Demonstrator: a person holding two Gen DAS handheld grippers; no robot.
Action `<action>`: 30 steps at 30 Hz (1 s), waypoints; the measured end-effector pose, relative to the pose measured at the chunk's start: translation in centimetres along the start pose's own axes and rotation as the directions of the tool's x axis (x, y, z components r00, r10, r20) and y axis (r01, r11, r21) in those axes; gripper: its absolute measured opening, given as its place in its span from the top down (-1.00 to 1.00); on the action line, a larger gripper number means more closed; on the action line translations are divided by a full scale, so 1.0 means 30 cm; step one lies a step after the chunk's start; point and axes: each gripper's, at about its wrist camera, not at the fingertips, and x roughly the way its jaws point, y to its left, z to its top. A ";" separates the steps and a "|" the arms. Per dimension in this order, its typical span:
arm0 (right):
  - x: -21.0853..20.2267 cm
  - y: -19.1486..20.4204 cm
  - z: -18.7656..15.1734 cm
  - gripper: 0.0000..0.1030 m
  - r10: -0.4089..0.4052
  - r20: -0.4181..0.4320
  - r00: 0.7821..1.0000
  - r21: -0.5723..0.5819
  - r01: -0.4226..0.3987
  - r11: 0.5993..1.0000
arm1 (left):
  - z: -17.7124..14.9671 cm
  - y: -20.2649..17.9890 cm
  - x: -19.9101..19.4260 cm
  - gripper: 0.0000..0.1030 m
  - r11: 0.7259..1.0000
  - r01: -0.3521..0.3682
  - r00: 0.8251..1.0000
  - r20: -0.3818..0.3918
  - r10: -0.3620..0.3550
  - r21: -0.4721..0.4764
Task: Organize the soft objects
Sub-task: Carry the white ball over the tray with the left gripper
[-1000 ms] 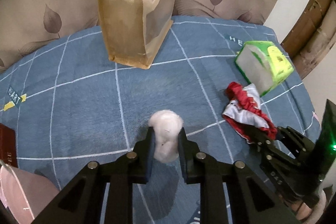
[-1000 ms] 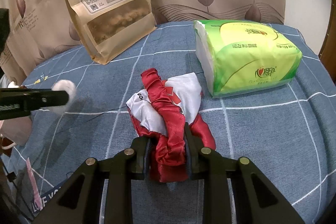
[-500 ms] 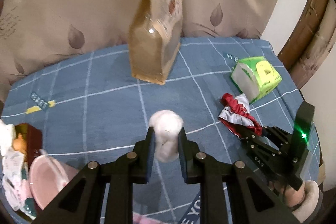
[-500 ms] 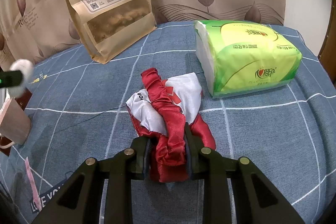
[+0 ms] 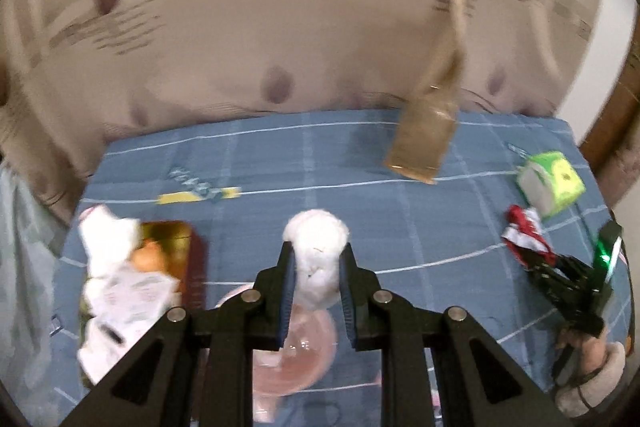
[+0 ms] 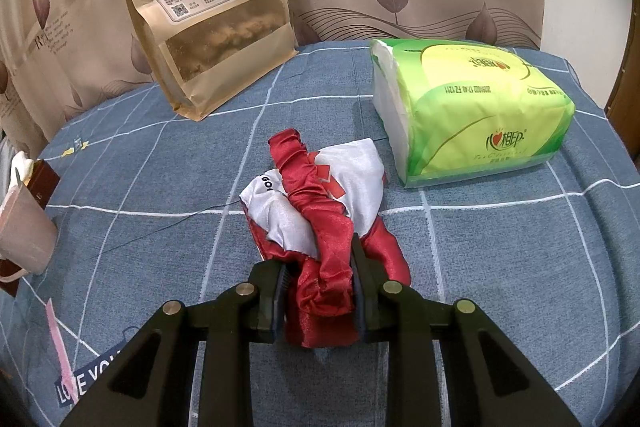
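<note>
My left gripper (image 5: 316, 259) is shut on a white fluffy ball (image 5: 316, 251) and holds it in the air above a pink cup (image 5: 298, 351). My right gripper (image 6: 320, 267) is shut on a red and white satin cloth (image 6: 316, 195) that lies bunched on the blue checked bedsheet (image 6: 500, 267). In the left wrist view that cloth (image 5: 524, 235) and the right gripper (image 5: 532, 259) show at the far right. A green tissue pack (image 6: 472, 115) lies just right of the cloth.
A tall brown paper snack bag (image 6: 208, 15) stands at the back by the leaf-patterned cushions. At the left edge sit a dark red box (image 5: 180, 251) with white soft items (image 5: 116, 267), and the pink cup (image 6: 24, 227). A hand (image 5: 588, 379) holds the right gripper.
The left gripper has lifted and swung left with the white ball, from the middle of the sheet to above the pink cup. The right gripper and cloth have stayed still.
</note>
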 end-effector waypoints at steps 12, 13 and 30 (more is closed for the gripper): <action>0.002 0.003 0.001 0.54 -0.005 -0.001 1.000 -0.004 0.005 1.000 | -0.050 0.343 -0.006 0.60 0.979 -0.151 0.989 -0.023 0.149 -0.138; 0.003 0.004 0.001 0.54 -0.006 -0.001 1.000 -0.006 0.006 1.000 | -0.057 0.364 0.003 0.60 0.976 -0.158 0.987 -0.032 0.155 -0.149; 0.006 0.006 0.000 0.53 -0.014 -0.003 1.000 -0.012 0.014 1.000 | -0.073 0.538 0.130 0.60 0.958 -0.173 0.983 -0.097 0.155 -0.227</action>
